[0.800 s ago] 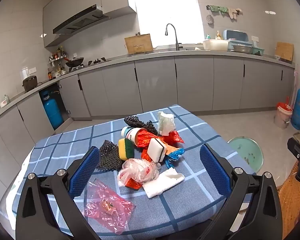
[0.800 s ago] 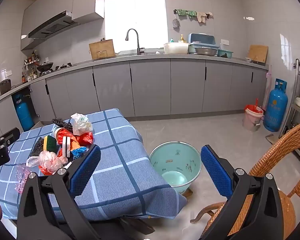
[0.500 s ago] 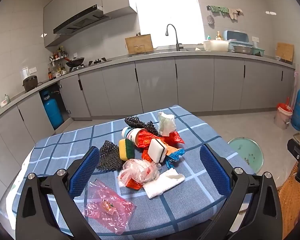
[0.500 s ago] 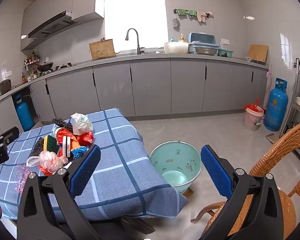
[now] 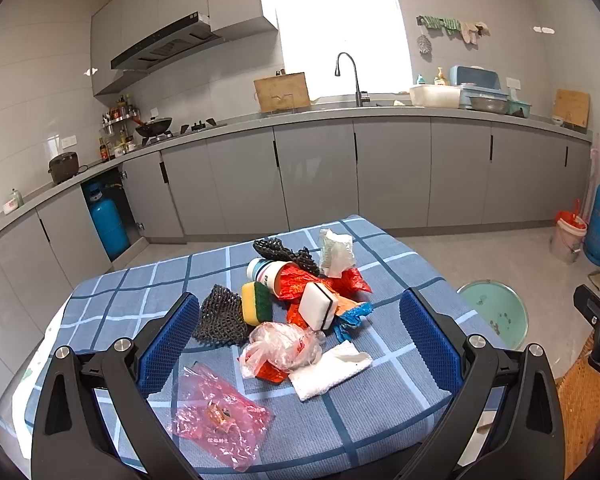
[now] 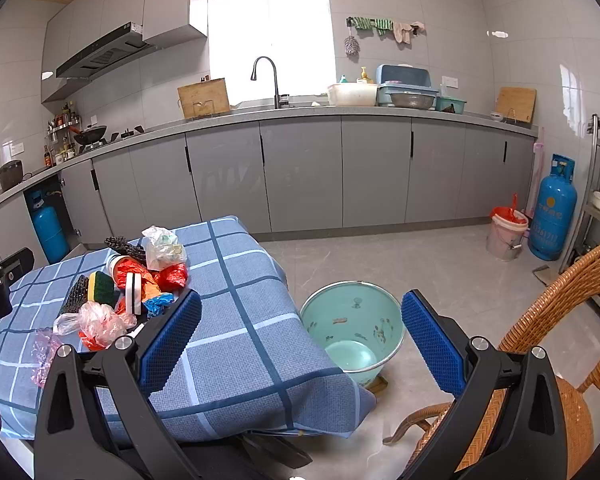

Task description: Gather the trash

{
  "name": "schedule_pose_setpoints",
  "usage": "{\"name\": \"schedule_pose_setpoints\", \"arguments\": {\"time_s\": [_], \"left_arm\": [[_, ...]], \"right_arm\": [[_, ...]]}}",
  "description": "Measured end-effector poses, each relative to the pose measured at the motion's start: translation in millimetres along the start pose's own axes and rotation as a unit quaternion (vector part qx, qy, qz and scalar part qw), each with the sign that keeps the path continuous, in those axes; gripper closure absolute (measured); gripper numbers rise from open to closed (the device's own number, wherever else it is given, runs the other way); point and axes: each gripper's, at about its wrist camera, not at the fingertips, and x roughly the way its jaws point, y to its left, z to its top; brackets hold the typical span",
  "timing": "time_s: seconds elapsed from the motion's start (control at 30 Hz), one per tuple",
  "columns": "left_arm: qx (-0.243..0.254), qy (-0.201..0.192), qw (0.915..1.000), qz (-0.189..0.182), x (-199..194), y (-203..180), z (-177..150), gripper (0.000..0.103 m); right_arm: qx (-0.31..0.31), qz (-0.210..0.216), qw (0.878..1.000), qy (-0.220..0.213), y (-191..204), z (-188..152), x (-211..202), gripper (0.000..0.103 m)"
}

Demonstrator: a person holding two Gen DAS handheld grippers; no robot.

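A pile of trash lies on the blue checked tablecloth [image 5: 400, 272]: a clear crumpled bag [image 5: 282, 348], a white napkin [image 5: 328, 368], a pink plastic wrapper [image 5: 220, 416], a white sponge [image 5: 320, 306], a yellow-green sponge [image 5: 256, 302], black mesh [image 5: 220, 318], red wrappers [image 5: 300, 280] and a white crumpled bag [image 5: 336, 252]. My left gripper [image 5: 300, 340] is open and empty, held above the near table edge facing the pile. My right gripper [image 6: 300, 340] is open and empty, off the table's right side, above a pale green bucket [image 6: 352, 332]. The pile shows at the left of the right wrist view [image 6: 124, 284].
A wicker chair [image 6: 572, 320] stands at the right. Grey kitchen cabinets [image 6: 300, 172] run along the back wall. A blue gas cylinder [image 6: 552, 208] and a pink pail [image 6: 506, 234] stand on the floor at the far right.
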Motion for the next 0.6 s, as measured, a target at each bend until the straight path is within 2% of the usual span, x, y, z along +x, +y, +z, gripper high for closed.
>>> {"name": "schedule_pose_setpoints", "arguments": {"time_s": [0.6], "left_arm": [[-0.003, -0.003, 1.0000, 0.003, -1.6, 3.7, 2.5, 0.004]], "right_arm": [[0.002, 0.002, 1.000, 0.001, 2.0, -1.4, 2.0, 0.005]]}}
